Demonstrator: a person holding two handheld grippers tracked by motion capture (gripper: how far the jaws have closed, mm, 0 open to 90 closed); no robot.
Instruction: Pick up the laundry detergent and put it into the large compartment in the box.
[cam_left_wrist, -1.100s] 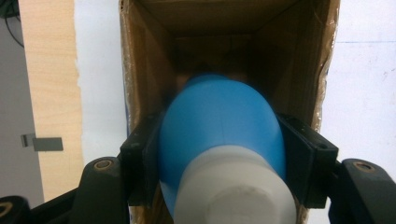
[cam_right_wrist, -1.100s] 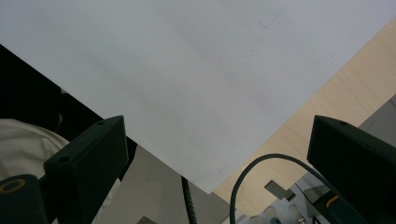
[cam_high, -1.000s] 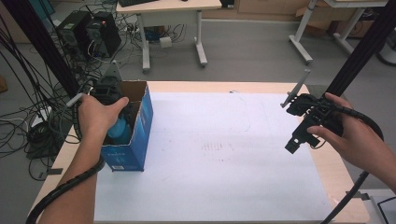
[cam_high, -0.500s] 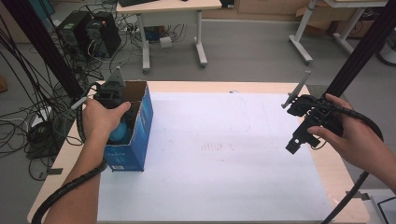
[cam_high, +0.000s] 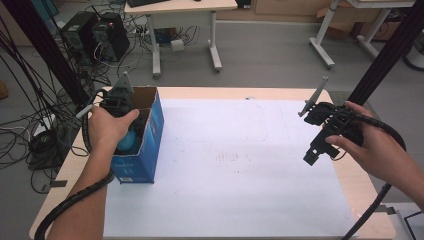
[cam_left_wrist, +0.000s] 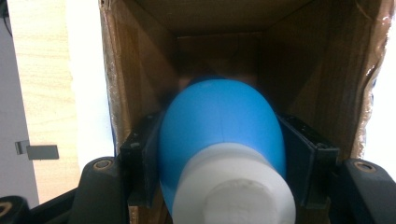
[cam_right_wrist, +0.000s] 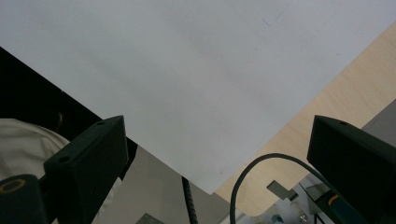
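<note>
Gripping a blue bulb (cam_left_wrist: 219, 126) inside the box (cam_high: 150, 145), the left tool (cam_left_wrist: 219, 154) clamps; right tool (cam_right_wrist: 215, 158) gapes empty.

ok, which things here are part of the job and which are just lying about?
In the job:
- blue bulb, clamped in the left gripper
- blue box, open, with the bulb inside

Lying about:
- right gripper, open, held over the white sheet, holding nothing
- computer towers and desk beyond the table

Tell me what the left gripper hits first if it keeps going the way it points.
Probably the cardboard bottom of the blue box: the left gripper, shut on the blue bulb, points into it. The remaining depth is unclear.
</note>
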